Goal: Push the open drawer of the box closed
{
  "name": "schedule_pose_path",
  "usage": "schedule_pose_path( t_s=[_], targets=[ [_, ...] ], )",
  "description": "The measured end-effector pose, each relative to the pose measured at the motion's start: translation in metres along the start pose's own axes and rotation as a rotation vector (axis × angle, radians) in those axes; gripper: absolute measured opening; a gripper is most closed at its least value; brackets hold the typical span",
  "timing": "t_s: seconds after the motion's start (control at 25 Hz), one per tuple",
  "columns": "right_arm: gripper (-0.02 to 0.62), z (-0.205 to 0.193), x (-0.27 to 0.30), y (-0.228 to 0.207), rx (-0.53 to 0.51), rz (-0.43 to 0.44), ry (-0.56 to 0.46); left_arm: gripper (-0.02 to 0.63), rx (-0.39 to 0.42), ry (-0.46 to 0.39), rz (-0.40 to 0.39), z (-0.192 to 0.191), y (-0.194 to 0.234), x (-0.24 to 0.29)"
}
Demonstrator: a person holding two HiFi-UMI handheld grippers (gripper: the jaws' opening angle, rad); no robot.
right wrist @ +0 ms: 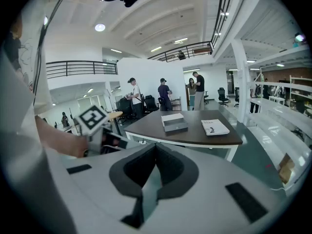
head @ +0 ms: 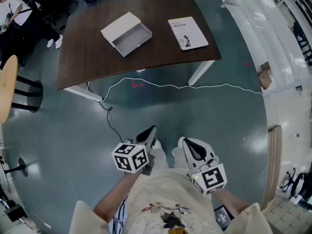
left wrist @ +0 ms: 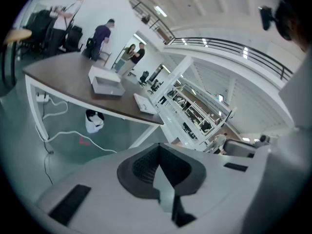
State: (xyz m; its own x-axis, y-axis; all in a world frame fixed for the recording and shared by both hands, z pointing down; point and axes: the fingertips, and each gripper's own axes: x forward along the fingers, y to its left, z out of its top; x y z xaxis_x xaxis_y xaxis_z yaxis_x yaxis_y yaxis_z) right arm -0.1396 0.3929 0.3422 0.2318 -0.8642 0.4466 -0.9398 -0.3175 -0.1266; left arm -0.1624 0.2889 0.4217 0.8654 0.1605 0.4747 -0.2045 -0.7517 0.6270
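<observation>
Head view with both gripper views. The teal floor (head: 204,126) filled most of the head view. At its far side stood a dark brown table (head: 92,57) on white legs. A round wooden stool (head: 7,84) showed at the left edge, apart from the table.

A white box (head: 119,26) lay on the far middle of the table. Its grey drawer (head: 134,39) stood pulled out toward the near right, and no gripper touched it. A white booklet (head: 187,33) lay flat to the right of the box, apart from it.

The left gripper (head: 148,133) and the right gripper (head: 186,144) hung side by side close to the person's body, well apart from the table. In each gripper's own view the two dark jaws were pressed together with nothing between them.

A thin white cable (head: 195,87) ran left to right across the floor, just near of the table legs.
</observation>
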Motion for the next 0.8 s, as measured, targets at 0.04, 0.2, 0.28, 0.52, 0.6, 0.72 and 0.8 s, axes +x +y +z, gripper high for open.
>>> schedule_pose_path(
  t_s=[0.04,0.2,0.28,0.52,0.6,0.72,0.8],
  targets=[
    [0.006,-0.001,-0.003,0.002,0.019,0.003,0.005,0.006,0.054,-0.022,0.021,-0.005,-0.022,-0.015],
    [0.006,0.001,-0.014,0.008,0.038,0.035,0.006,0.006,0.219,-0.106,0.078,-0.021,-0.098,-0.055],
    [0.006,0.003,-0.018,0.01,0.025,0.058,0.001,0.006,0.276,-0.14,0.108,-0.022,-0.118,-0.061],
    [0.006,-0.001,-0.021,0.008,0.015,0.106,-0.003,0.006,0.302,-0.172,0.171,-0.017,-0.134,-0.054],
    [0.006,0.0,-0.019,0.009,0.018,0.118,-0.009,0.005,0.314,-0.172,0.18,-0.017,-0.138,-0.052],
    [0.008,0.005,-0.016,0.011,0.038,0.134,-0.021,0.006,0.327,-0.176,0.183,-0.013,-0.138,-0.052],
    [0.008,0.008,-0.012,0.016,0.038,0.14,-0.019,0.006,0.324,-0.176,0.187,-0.011,-0.134,-0.056]
  ],
)
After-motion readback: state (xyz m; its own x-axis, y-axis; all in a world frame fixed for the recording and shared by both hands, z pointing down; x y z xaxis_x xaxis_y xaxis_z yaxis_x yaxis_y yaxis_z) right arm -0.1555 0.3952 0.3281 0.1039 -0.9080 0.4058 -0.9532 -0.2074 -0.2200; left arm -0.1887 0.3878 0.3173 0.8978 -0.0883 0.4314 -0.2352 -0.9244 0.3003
